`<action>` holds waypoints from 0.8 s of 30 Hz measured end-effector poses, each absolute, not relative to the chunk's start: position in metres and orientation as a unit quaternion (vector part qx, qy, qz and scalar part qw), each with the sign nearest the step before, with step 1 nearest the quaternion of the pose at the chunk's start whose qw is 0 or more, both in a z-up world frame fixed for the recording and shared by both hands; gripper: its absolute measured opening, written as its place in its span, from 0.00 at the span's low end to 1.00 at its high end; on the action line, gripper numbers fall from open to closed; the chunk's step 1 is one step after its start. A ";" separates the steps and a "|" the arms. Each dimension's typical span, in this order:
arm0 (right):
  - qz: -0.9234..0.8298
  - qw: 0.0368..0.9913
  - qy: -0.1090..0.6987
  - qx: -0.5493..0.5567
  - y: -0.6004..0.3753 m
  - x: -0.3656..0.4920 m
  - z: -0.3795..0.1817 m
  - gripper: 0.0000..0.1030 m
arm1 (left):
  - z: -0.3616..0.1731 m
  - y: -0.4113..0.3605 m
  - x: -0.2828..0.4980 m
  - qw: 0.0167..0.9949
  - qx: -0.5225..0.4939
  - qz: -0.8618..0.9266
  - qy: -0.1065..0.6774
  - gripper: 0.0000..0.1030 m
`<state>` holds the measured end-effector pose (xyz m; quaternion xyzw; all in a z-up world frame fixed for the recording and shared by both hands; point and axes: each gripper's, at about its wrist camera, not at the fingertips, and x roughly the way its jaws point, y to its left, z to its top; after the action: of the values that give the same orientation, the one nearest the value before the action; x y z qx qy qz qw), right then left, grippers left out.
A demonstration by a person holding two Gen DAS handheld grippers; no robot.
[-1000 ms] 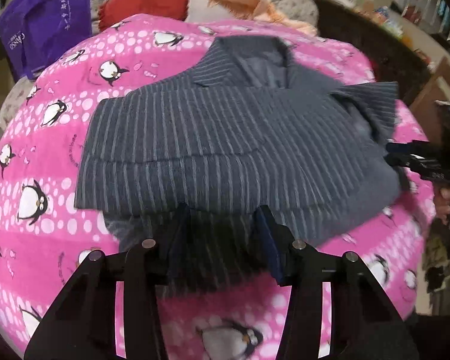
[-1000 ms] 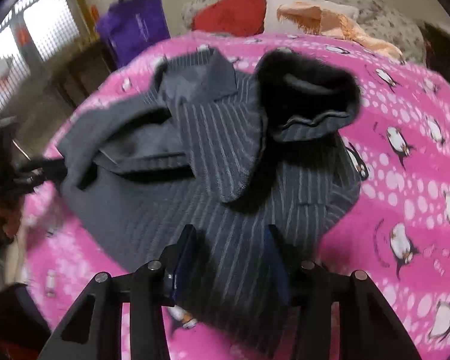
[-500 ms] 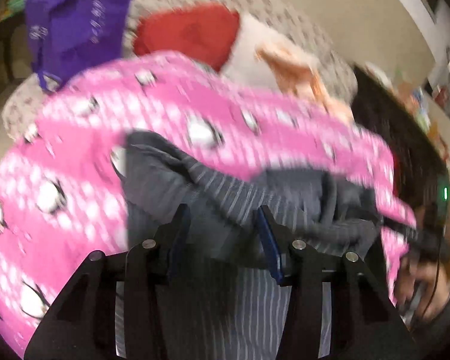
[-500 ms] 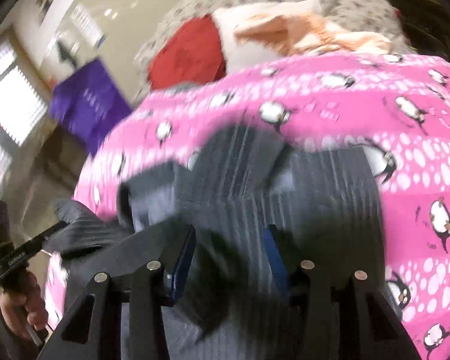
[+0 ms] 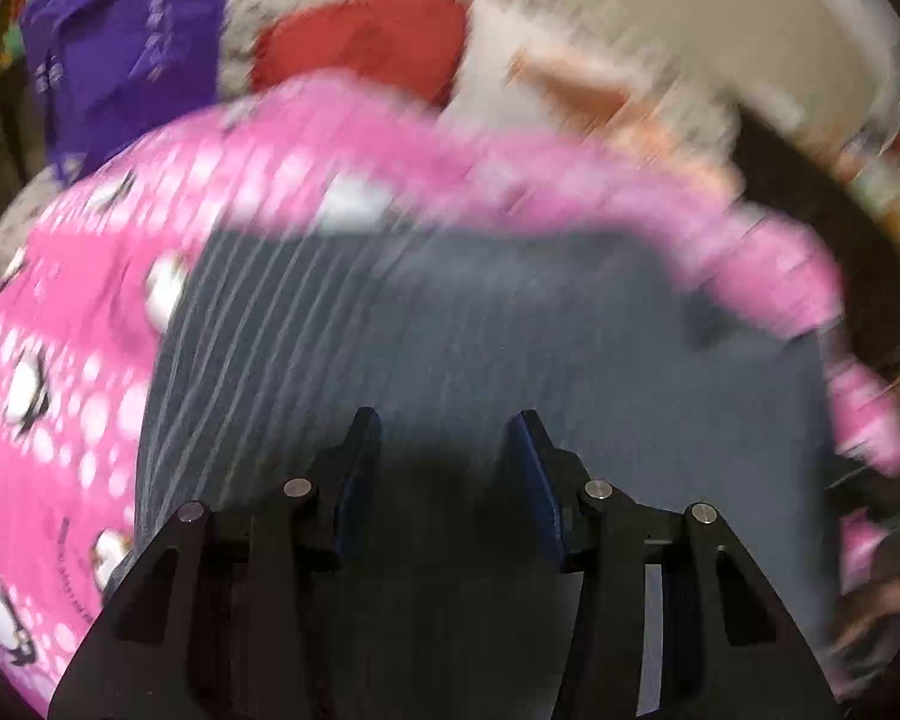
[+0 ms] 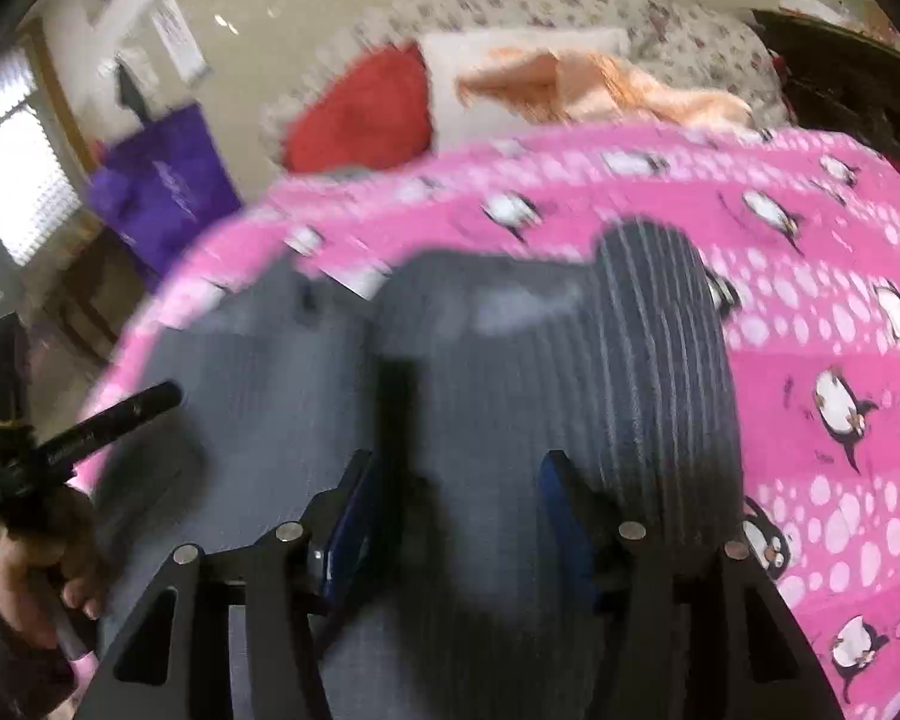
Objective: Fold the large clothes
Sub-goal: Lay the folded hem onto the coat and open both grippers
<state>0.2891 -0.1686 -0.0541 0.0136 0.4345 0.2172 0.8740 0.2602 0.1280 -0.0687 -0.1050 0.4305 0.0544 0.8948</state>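
Garment: a dark grey pinstriped cloth jacket (image 5: 510, 324) lies on the bed, folded over on itself; in the right wrist view (image 6: 510, 360) a rolled, striped edge bulges at 2 o'clock of the folded mass. Both views are motion-blurred.
Bed cover: a pink fleece blanket printed with penguins and white dots (image 6: 810, 300) lies under the garment and shows around it from 9 through 12 to 3 o'clock.
Left gripper: the black two-finger left gripper (image 5: 447, 426) points down at the garment; grey cloth fills the space between its blue-lined fingers (image 5: 531, 468). Whether the pads press on the cloth cannot be told from the blurred view.
Right gripper: the black right gripper (image 6: 456, 468) has its jaws opening; a dark fold of the garment stands between them, close to the left finger, with a gap on the other side.
Left hand: in the right wrist view, the person's hand (image 6: 36, 576) grips the left gripper's handle at 8 o'clock.
Background, 12 o'clock: a red cushion (image 6: 360, 114), a white pillow with peach-coloured cloth (image 6: 600, 84) draped on it, and floral grey bedding (image 6: 678, 30) behind.
Background, 10 o'clock: a purple fabric tote bag (image 6: 162, 192) beside the bed, near a bright window (image 6: 12, 180).
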 end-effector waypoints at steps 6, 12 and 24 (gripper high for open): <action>0.184 0.902 0.391 -0.017 -0.204 0.276 -0.079 0.16 | -0.078 0.140 0.223 0.909 -0.099 0.104 0.392 0.32; 0.150 0.895 0.418 0.031 -0.242 0.278 -0.080 0.16 | -0.074 0.150 0.207 0.908 -0.117 0.154 0.373 0.19; 0.124 0.884 0.445 0.075 -0.232 0.301 -0.066 0.21 | -0.082 0.156 0.212 0.904 -0.142 0.130 0.382 0.19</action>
<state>0.3008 -0.2317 -0.0657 0.0753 0.4446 0.1239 0.8839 0.2124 0.1564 -0.0817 -0.1421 0.3824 0.1301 0.9037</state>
